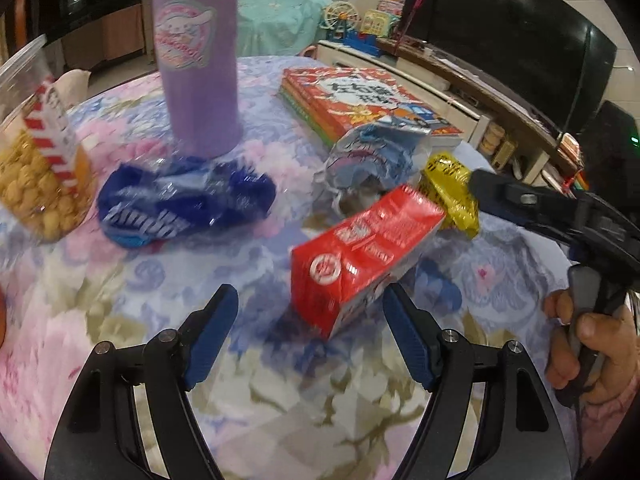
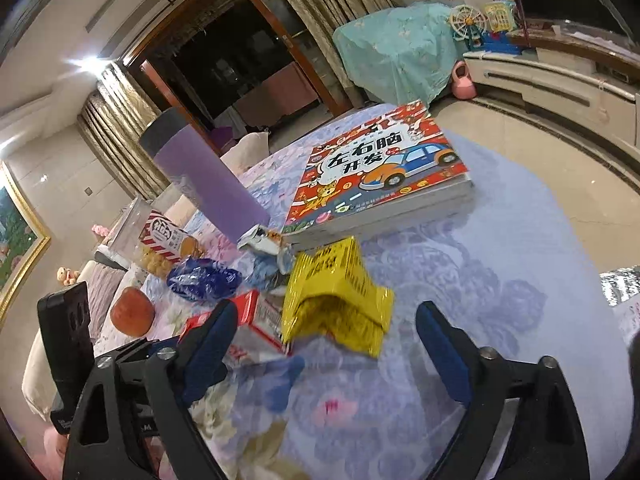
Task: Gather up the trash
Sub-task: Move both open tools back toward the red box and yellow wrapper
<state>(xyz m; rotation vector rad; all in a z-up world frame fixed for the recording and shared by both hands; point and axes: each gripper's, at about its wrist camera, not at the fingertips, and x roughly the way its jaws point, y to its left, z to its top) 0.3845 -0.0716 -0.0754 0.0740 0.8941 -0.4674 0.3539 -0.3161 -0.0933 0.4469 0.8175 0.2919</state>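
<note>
The trash lies in a loose cluster at the middle of the floral-clothed surface: a red carton tipped on its side, a crumpled yellow wrapper touching its far end, a torn silver-blue packet just behind them, and a blue wrapper off to the left by the foot of the purple tumbler.

The left tool hovers with its jaws spread and nothing between the pads; the carton's near corner sits just ahead of the right-hand pad. The right tool is likewise spread and empty, aimed at the yellow wrapper, which lies just beyond its fingertips.

Both tools are converging on neighbouring pieces, so the likeliest trouble is a collision or one tool nudging the other's target away. The carton is slick and lying askew; a pinch on its corner could squirt it aside into the wrapper. The foil wrapper is light and springy and may slip out of a shallow pinch.

Things that are not trash crowd close: the stack of books touches the packet, and the tall tumbler and the snack jar could be knocked by a wide sweep
</note>
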